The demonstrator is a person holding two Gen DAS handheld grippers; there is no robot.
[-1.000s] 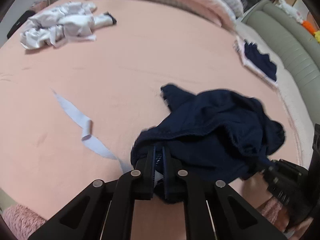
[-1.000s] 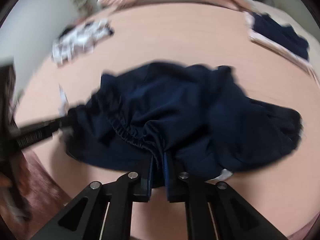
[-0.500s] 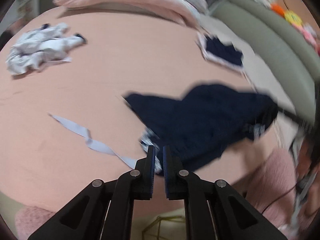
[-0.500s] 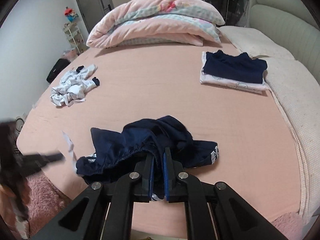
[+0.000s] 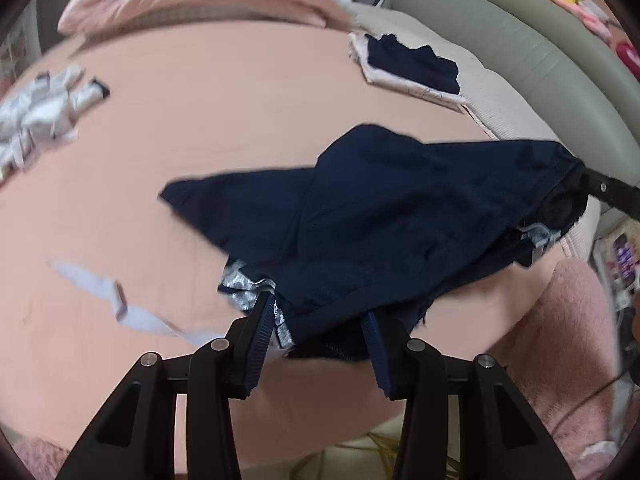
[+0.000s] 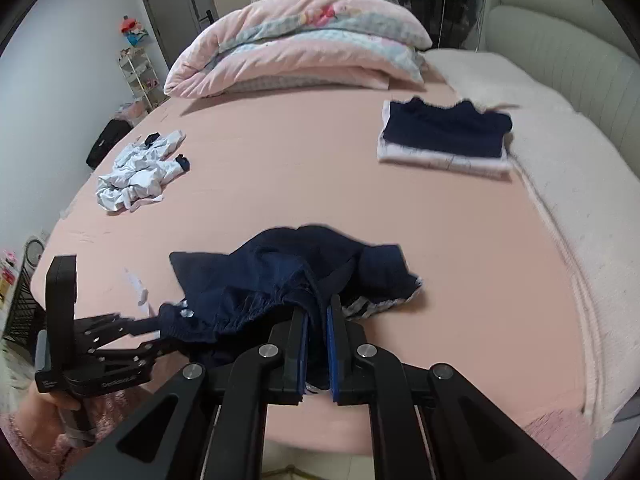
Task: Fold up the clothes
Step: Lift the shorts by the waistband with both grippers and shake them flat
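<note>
A navy blue garment (image 5: 384,216) with a gathered waistband lies spread near the front edge of the pink bed (image 5: 224,112). My left gripper (image 5: 320,320) is open, its jaws wide apart around the garment's near edge. My right gripper (image 6: 317,320) is shut on the navy garment's (image 6: 288,276) waistband. The left gripper also shows in the right wrist view (image 6: 132,330) at the garment's left end. The right gripper's tip shows in the left wrist view (image 5: 600,186) at the garment's far right corner.
A crumpled white garment (image 6: 140,172) lies at the bed's left. A folded navy and white stack (image 6: 444,136) lies at the right. A rolled pink duvet (image 6: 300,44) is at the back. A white strip (image 5: 108,300) lies near the front. A grey headboard (image 6: 568,60) stands right.
My left gripper has opened its jaws. The navy garment has been pulled out flatter and wider between the two grippers. The right gripper stays shut on the waistband.
</note>
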